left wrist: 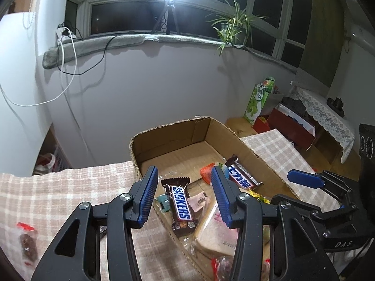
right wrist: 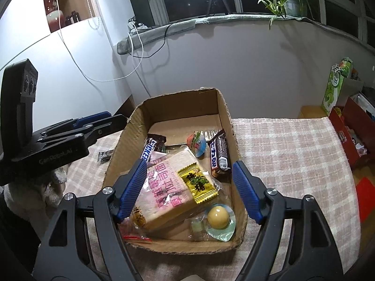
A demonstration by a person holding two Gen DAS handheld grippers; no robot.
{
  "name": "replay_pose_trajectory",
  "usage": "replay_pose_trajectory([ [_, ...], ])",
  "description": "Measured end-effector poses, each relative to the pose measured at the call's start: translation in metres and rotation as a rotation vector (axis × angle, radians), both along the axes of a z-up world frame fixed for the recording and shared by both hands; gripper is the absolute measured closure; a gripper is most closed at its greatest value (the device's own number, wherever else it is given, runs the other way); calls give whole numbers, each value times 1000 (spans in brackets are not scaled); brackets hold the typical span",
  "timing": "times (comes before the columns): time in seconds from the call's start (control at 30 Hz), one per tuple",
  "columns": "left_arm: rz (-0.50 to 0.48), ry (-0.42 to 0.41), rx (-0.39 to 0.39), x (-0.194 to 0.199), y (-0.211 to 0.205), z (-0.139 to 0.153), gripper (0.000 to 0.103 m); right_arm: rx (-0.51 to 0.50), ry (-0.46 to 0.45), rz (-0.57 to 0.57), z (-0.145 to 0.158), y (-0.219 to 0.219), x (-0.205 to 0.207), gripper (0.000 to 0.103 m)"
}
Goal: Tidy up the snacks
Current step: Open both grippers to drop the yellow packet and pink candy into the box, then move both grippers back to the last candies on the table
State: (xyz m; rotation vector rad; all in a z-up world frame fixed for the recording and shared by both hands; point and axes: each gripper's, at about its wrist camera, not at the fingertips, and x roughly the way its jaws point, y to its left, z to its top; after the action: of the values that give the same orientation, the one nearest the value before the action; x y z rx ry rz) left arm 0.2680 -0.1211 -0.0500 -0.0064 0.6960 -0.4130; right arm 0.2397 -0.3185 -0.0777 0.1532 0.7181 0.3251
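Both tools agape, snacks in cardboard box point(right wrist: 225, 107)

Brown cardboard box point(right wrist: 225, 107), pink-and-cream checked tablecloth point(right wrist: 293, 154), yellow sweet packet point(right wrist: 199, 183), blue-padded black jaws

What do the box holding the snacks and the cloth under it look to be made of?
Cardboard box: plain brown corrugated cardboard, matte, judging by its rough torn rim and creases. Checked cloth: seemingly a soft woven, towel-like fabric with a matte, nubby pink-and-cream plaid surface; the exact fibre is unclear.

One cardboard box point(right wrist: 225, 107), two Snickers bars point(left wrist: 180, 207), one sandwich pack point(right wrist: 164, 187), one yellow candy packet point(right wrist: 196, 182).
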Motion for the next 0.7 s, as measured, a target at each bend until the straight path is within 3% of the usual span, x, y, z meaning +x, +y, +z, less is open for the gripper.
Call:
replay_pose_trajectory([
  [0.7,80,-51,-29,-54,55,23,57,16,-53,88,29,48,-51,25],
])
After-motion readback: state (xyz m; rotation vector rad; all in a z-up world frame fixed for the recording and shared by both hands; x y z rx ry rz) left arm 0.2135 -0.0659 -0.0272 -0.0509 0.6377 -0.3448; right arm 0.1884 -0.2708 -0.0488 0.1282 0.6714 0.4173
